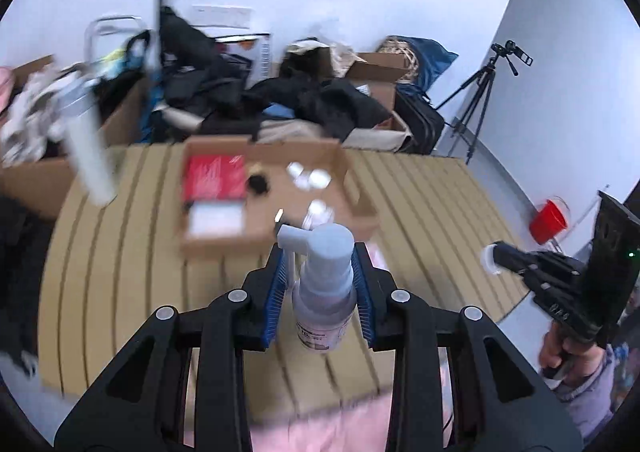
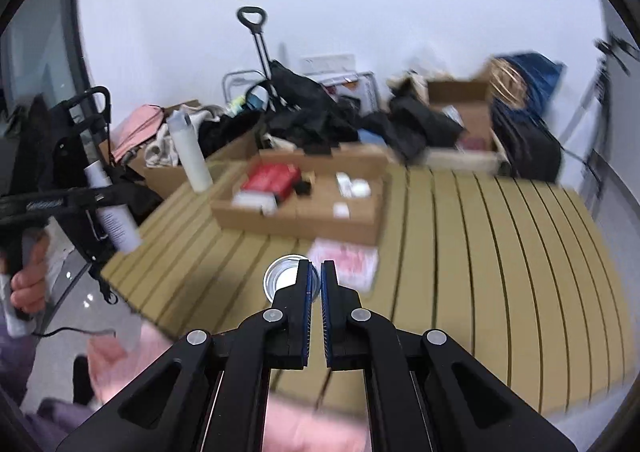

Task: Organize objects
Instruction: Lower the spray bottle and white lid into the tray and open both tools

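Left gripper clamps a spray bottle; right gripper pinches a clear cap. Likely next: fit the cap onto the nozzle, aligning both.

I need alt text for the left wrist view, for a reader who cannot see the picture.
The left gripper holds a white plastic spray bottle upright between its blue pads, above a tan slatted table. Behind it lies a shallow brown cardboard box with a red packet inside. At the right edge, the right gripper holds a small clear cap.
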{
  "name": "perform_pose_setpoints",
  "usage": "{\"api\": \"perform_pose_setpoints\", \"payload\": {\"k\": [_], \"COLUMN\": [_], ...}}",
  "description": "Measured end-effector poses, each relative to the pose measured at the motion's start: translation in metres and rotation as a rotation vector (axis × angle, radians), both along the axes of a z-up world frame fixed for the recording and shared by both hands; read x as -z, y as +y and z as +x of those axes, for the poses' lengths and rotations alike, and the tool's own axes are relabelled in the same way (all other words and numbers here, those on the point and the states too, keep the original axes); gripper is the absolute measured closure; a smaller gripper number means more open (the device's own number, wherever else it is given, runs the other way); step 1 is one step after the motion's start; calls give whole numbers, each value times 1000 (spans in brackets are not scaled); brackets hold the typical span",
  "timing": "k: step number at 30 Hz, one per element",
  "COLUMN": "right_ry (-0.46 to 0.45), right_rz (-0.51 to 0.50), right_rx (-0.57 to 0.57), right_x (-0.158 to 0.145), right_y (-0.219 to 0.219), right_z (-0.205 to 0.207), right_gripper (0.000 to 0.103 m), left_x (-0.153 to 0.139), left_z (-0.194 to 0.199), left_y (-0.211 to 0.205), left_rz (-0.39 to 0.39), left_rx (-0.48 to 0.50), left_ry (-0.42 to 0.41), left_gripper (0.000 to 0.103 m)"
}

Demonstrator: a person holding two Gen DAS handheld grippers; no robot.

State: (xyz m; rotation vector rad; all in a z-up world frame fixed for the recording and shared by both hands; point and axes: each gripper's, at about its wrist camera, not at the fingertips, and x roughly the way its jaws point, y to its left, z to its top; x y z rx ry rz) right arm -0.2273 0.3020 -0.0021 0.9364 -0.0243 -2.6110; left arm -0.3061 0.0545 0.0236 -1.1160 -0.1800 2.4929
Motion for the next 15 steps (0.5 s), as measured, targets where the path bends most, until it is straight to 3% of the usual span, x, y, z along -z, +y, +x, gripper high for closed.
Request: {"api": "perform_pose_setpoints", "payload": {"k": [3, 6, 8, 10, 12, 13, 15], "right_ry": [-78, -170, -227, -292, -333, -361, -394], "right_rz": [-42, 1, 45, 52, 90, 129, 192], "right_rx": [-37, -22, 2, 13, 37, 46, 65], "right_x": [5, 30, 56, 82, 105, 118, 135], "right_y": [-14, -33, -43, -49, -51, -53, -56], "right_z": [-77, -160, -208, -243, -263, -274, -283], "right_gripper": [98, 98, 98, 98, 98, 97, 97], "left_x": [18, 69, 100, 127, 147, 157, 166], "left_z": [-86, -177, -214, -243, -261, -268, -273], "left_y": [25, 46, 52, 59, 66, 67, 68], "left_rz": [-30, -33, -14, -52, -68, -71, -83], "left_rx": [5, -26, -61, -99, -117, -109, -111], "left_ry": [-95, -263, -354, -373, -390, -407, -424], "left_gripper": [75, 75, 75, 75, 59, 45, 43]}}
